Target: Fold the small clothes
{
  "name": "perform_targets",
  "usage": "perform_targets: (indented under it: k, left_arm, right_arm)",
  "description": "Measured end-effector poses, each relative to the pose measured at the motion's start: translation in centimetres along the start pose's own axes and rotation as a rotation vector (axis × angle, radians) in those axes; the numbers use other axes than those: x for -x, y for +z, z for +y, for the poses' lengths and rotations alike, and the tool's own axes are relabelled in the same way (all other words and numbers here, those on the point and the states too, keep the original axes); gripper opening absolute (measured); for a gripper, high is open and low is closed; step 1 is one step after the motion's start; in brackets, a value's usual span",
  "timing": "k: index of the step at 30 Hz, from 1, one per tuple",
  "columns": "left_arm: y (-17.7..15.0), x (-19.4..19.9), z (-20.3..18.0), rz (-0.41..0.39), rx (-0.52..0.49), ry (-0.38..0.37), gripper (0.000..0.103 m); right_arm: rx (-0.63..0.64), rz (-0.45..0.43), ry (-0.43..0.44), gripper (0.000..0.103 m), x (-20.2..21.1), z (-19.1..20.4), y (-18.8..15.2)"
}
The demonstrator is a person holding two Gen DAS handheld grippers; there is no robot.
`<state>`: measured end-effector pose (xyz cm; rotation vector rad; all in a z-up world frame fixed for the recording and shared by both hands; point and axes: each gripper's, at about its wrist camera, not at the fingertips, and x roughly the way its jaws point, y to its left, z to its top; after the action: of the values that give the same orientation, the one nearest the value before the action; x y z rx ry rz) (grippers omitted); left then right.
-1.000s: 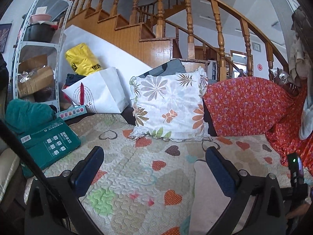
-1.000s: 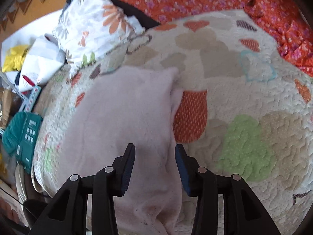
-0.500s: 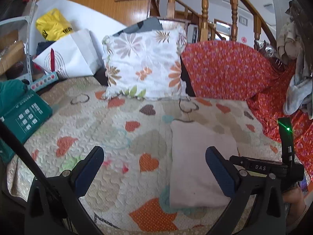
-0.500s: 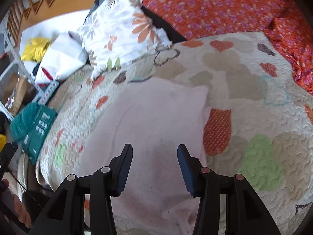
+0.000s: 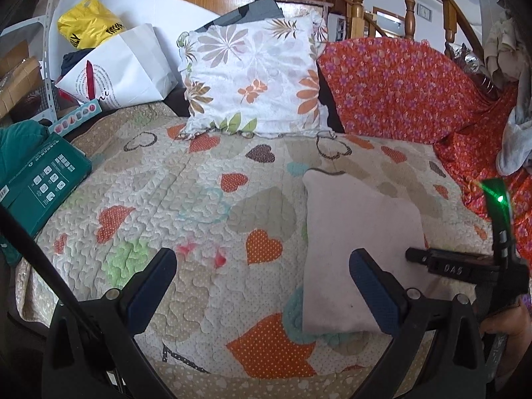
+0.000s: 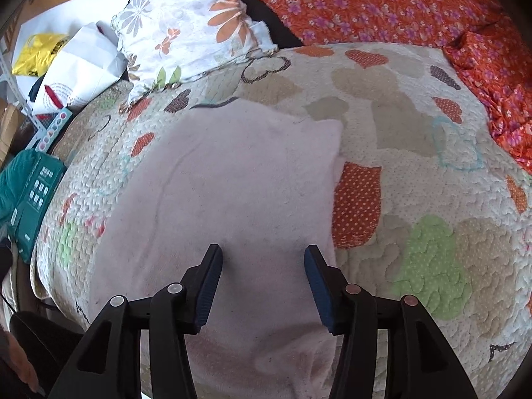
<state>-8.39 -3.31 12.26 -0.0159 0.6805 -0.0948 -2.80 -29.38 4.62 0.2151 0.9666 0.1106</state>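
Observation:
A pale pink cloth (image 6: 239, 179) lies flat on the heart-patterned quilt (image 6: 432, 173); in the left wrist view it (image 5: 352, 232) lies to the right of centre. My right gripper (image 6: 262, 259) is open and empty, its fingers hovering over the near part of the cloth. My left gripper (image 5: 262, 269) is wide open and empty above the quilt (image 5: 186, 199), left of the cloth; its right finger (image 5: 369, 279) overlaps the cloth's near edge. The right gripper's body (image 5: 465, 269) shows at the right edge of the left wrist view.
A floral pillow (image 5: 252, 76) leans at the back of the quilt. Red flowered fabric (image 5: 399, 89) covers the back right. A green box (image 5: 40, 183), a white paper bag (image 5: 119, 69) and a yellow bag (image 5: 86, 30) sit at the left. A wooden staircase rises behind.
The left wrist view has tilted down and moved closer to the quilt, bringing the pink cloth into sight. The right gripper has drawn back slightly over the cloth. Both stay open.

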Motion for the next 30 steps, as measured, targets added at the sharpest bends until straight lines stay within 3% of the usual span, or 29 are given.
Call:
perform_targets:
  k: [12, 21, 27, 30]
  left_arm:
    - [-2.8, -3.2, -0.1, 0.133, -0.007, -0.01, 0.103]
    - [-5.9, -7.0, 0.6, 0.279, 0.019, -0.012, 0.103]
    - [-7.8, -10.1, 1.9, 0.471, 0.11, -0.05, 0.103]
    - [-8.0, -10.0, 1.3, 0.451, 0.07, -0.029, 0.103]
  right_arm:
    - [-0.073, -0.034, -0.011, 0.06, 1.0, -1.3, 0.5]
    - [-0.074, -0.04, -0.02, 0.061, 1.0, -1.4, 0.4]
    - [-0.102, -0.039, -0.019, 0.063, 1.0, -1.9, 0.5]
    - [-0.11, -0.041, -0.016, 0.064, 1.0, -2.1, 0.5]
